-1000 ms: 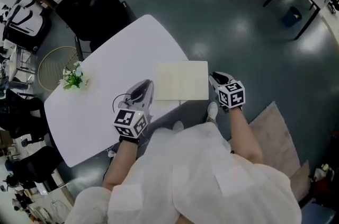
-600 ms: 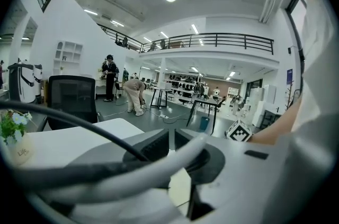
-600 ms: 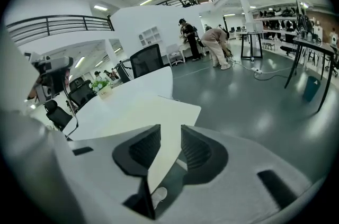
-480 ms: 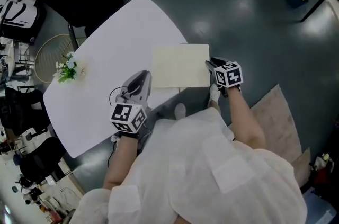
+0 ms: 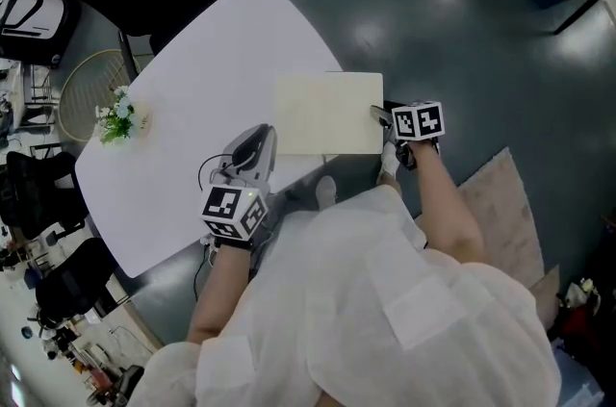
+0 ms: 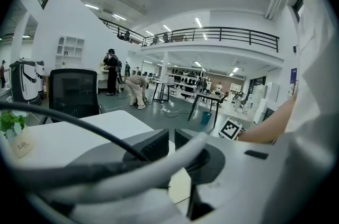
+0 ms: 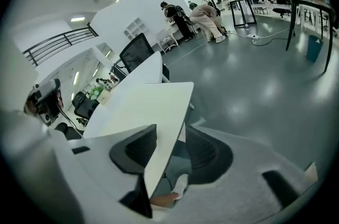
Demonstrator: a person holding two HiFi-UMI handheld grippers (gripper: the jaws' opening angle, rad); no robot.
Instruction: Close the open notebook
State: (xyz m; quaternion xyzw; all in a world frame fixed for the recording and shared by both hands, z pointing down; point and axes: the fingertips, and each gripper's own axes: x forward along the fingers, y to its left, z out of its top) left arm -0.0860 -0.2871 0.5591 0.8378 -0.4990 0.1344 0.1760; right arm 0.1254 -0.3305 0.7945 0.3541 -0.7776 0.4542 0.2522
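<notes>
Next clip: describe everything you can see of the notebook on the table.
The notebook is a pale cream rectangle lying open and flat, pages up, with no writing visible. It rests at the near right edge of the white table, its right side jutting past that edge. The right gripper straddles this free edge, one jaw above and one below, and its jaws are opening.
</notes>
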